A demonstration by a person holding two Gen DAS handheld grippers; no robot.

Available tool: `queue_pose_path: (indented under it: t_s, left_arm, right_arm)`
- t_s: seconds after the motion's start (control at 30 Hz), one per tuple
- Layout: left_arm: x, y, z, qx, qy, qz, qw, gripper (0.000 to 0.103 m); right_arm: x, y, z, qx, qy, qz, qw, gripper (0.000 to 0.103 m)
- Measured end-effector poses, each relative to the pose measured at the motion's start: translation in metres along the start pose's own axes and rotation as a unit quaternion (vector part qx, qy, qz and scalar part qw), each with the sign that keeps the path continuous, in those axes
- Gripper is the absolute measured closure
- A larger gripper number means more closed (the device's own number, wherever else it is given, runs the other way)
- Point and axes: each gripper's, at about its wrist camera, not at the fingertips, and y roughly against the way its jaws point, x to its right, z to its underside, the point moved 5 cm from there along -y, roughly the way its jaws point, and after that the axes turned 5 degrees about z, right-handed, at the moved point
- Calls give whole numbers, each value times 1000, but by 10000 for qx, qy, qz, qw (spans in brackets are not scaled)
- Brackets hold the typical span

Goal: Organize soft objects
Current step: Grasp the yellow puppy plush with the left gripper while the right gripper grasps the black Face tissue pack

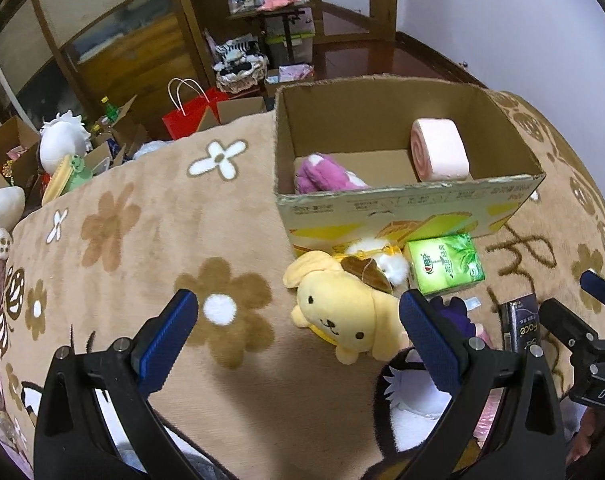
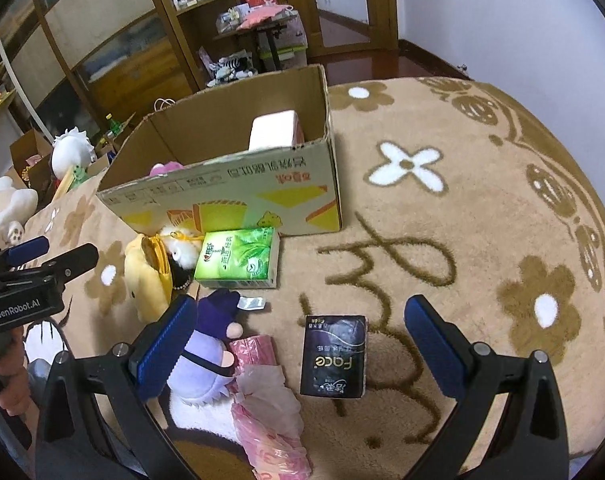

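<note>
Your left gripper [image 1: 298, 316] hangs over the blanket [image 1: 230, 392], fingers spread wide, nothing between them. Yellow dog [image 1: 342, 312] lies just inside the right finger [image 1: 430, 344], touching or nearly so, can't tell which.

Right gripper [image 2: 298, 344] also spread, empty. Black pack [image 2: 333, 357] lies flat on the blanket betw the fingers, closer to the middle, not touched. Purple plush [image 2: 206, 344] sits against the left finger [image 2: 164, 350], w/ the pink bag [image 2: 266, 408] just beside it.

Box [image 1: 406, 196] stands open on the blanket, ahead of both grippers. Inside: pink roll [image 1: 438, 150] upright at the right side, magenta plush [image 1: 326, 176] low in the left near corner.

In front of the box wall: green pack [image 1: 444, 264] touching or just off it, white plush [image 1: 382, 256] betw the green pack and the dog, dog's brown hat [image 1: 366, 274] overlapping it. Small foil scrap [image 2: 251, 303] betw green pack and purple plush.

Beyond the blanket's left edge: red bag [image 1: 186, 118], white doll [image 1: 62, 140] in floor clutter.
</note>
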Motion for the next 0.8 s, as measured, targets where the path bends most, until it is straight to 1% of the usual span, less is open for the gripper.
queue_pose_path:
  t_s: [0.27, 0.47, 0.6, 0.8]
  left_arm:
    - [10, -20, 1, -244, -138, 38, 9996, 3]
    - [16, -34, 3, -412, -282, -2, 9988, 3]
    - [17, -40, 5, -498, -245, 36, 9985, 3]
    - [19, -49, 5, -637, -199, 141, 9977, 3]
  right_arm:
    - [1, -17, 5, -283, -15, 79, 9996, 0]
    - [4, -27, 7, -455, -99, 95, 9989, 0]
    - [6, -31, 9, -552, -116, 167, 9983, 0]
    - [9, -37, 12, -680, -169, 165, 9974, 0]
